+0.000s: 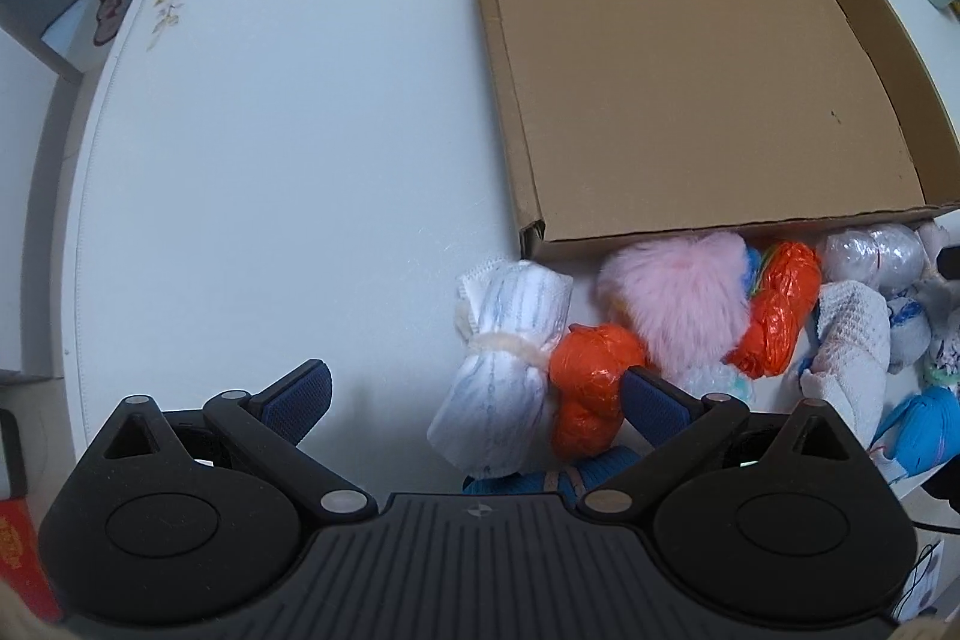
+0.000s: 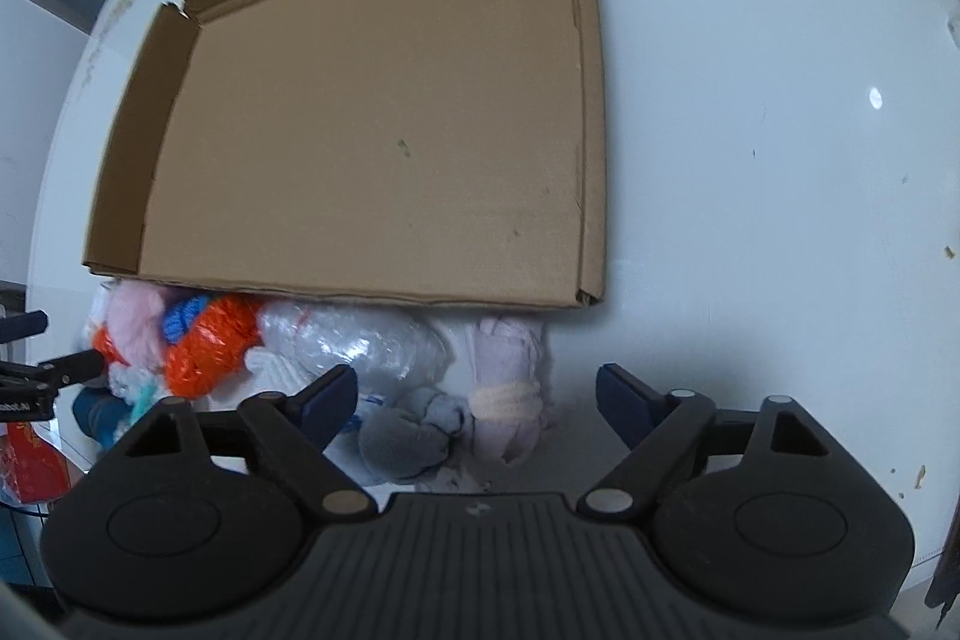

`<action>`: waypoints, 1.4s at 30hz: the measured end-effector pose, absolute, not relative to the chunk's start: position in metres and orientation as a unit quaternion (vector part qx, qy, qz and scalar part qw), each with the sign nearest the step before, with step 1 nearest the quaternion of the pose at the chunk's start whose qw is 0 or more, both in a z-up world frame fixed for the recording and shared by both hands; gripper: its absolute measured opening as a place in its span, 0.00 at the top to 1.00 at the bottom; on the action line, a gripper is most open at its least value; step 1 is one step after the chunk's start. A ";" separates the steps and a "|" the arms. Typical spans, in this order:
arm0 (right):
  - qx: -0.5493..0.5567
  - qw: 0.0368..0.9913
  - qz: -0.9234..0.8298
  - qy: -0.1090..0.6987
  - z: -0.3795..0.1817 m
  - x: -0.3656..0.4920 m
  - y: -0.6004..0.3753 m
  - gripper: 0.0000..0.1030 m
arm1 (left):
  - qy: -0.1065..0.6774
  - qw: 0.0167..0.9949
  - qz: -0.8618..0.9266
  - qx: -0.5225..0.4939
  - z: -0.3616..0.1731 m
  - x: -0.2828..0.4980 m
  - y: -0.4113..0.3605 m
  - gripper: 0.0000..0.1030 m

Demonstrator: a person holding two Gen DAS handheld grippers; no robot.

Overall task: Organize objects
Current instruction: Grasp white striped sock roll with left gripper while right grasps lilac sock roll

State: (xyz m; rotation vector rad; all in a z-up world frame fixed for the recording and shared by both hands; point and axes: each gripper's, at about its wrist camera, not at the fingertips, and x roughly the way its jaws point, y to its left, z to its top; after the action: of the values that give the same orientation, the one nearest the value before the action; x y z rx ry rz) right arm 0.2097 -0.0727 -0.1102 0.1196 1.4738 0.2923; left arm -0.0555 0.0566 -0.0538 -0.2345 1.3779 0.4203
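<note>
White table (image 1: 270, 130), cardboard box (image 1: 690, 100) bare at 1 o'clock | left wrist: left gripper (image 1: 474, 394) jaws apart, nothing held, striped white bundle (image 1: 504, 370) and orange bundle (image 1: 588, 388) between them at 6 | right wrist: right gripper (image 2: 477, 394) jaws apart, nothing gripped, over pink tied bundle (image 2: 510, 388), grey bundle (image 2: 408, 436) | step: first pick; next: close, lift into box

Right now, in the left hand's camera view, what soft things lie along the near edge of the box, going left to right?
White striped cloth roll → orange plastic bundle → fluffy pink pompom → second orange bundle → white knitted roll → blue yarn ball. The cardboard box has nothing in it.
</note>
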 end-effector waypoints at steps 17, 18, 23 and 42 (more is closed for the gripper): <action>0.040 0.721 0.123 0.681 -0.123 0.220 -0.044 0.28 | 0.639 0.725 0.246 -0.070 -0.056 -0.055 0.062 0.01; 0.040 0.720 0.122 0.682 -0.124 0.221 -0.042 0.29 | 0.640 0.723 0.251 -0.070 -0.061 -0.056 0.062 0.01; 0.039 0.718 0.120 0.684 -0.127 0.225 -0.032 0.37 | 0.641 0.723 0.248 -0.071 -0.072 -0.053 0.064 0.02; 0.003 0.715 0.121 0.688 -0.128 0.241 0.019 0.77 | 0.636 0.724 0.242 -0.110 -0.081 -0.057 0.060 0.50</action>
State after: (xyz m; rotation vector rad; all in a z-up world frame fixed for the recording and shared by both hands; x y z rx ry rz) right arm 0.2413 0.0193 -0.1284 0.0057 1.5242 0.2672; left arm -0.0575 0.0597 -0.0811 -0.2430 1.4048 0.5349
